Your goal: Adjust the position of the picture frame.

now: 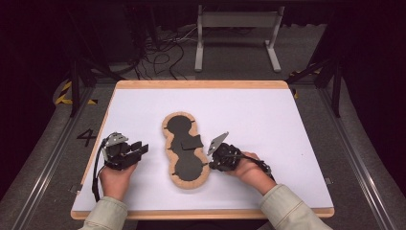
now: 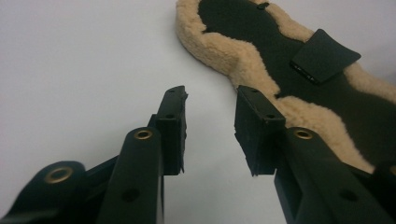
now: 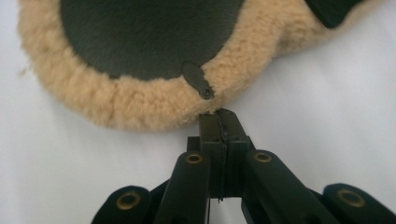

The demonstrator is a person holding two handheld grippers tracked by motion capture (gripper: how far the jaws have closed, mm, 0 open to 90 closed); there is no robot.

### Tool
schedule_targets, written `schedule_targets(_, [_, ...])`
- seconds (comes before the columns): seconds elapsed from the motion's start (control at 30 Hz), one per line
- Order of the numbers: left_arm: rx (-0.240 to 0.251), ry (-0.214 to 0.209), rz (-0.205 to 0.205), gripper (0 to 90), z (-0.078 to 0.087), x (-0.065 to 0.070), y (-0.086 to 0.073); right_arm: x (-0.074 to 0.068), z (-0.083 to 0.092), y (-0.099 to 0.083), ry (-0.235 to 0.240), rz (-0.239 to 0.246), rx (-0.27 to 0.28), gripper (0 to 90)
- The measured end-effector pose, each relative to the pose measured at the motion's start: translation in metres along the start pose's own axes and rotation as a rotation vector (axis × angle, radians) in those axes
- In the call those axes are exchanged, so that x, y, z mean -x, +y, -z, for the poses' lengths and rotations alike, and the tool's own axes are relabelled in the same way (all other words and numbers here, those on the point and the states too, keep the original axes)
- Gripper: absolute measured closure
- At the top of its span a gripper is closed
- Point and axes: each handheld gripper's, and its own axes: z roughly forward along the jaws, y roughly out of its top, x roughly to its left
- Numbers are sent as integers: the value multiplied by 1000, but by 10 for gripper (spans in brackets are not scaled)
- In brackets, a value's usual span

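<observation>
The left gripper (image 1: 141, 149) rests on the white table (image 1: 268, 115), held by the left hand (image 1: 114, 178), its jaws parted with nothing between them; in the left gripper view the pads (image 2: 173, 126) face each other across bare table. Ahead of it and off to its right lies the pad (image 1: 184, 149), a peanut-shaped piece with a dark face and a tan fleece rim, flat on the table and apart from this gripper. A dark flap (image 2: 323, 55) sits on the pad's narrow waist, beyond the left gripper's right jaw. On the far side of the pad, the right gripper (image 1: 214, 164) points at the rim of the nearer lobe, its jaws pressed together with nothing clamped; in the right gripper view its tip (image 3: 218, 120) is touching or just short of the fleece (image 3: 140, 102), directly below a small dark tab (image 3: 198, 80) that lies across the rim. My judgement is that the tab is the aim, and the risks follow from that. With the jaws closed, pushing forward would shove the light pad across the smooth table toward the left gripper instead of catching anything. If the jaws open and bite too low, they would take a tuft of fleece and miss the tab, and a pull would then drag or flip the whole pad. The left gripper stands too far off to hold the pad down, so any tug from the right would go unopposed.
</observation>
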Motion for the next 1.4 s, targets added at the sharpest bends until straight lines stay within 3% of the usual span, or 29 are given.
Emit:
schedule_targets(0.07, [-12, -14, 7, 687, -5, 1, 4, -8, -3, 4, 16, 28, 12, 900])
schedule_targets(0.13, [-23, -20, 1, 727, -10, 2, 9, -12, -4, 5, -2, 35, 21, 900])
schedule_targets(0.23, [-41, -6, -2, 802, -18, 2, 15, -9, 0, -2, -30, -13, 58, 900])
schedule_targets(0.33, [-69, 19, -4, 871, -28, 4, 19, -11, 11, -12, -136, -48, 78, 894])
schedule_targets(0.47, [-120, 45, 17, 895, -48, 3, 25, -20, 28, -26, -204, -68, 150, 876])
schedule_targets(0.53, [-140, 26, 23, 895, -57, 1, 30, -22, 35, -33, -219, -82, 179, 871])
schedule_targets(0.67, [-204, -12, -20, 890, -69, 6, 29, -18, 49, -47, -229, -136, 214, 863])
schedule_targets(0.77, [-219, -41, -44, 890, -75, 10, 32, -16, 53, -52, -235, -159, 225, 862])
schedule_targets(0.9, [-215, 18, -142, 899, -81, 24, 38, -18, 58, -58, -245, -173, 220, 864])
schedule_targets(1.0, [-205, -22, -109, 900, -87, 23, 42, -21, 62, -64, -255, -181, 224, 863])
schedule_targets(1.23, [-180, -107, -74, 900, -107, 29, 50, -27, 72, -82, -273, -222, 224, 859])
schedule_targets(1.3, [-201, -112, -135, 900, -114, 38, 57, -29, 75, -89, -276, -237, 228, 858])
schedule_targets(1.4, [-205, -180, -181, 900, -126, 55, 60, -34, 79, -98, -281, -253, 228, 856])
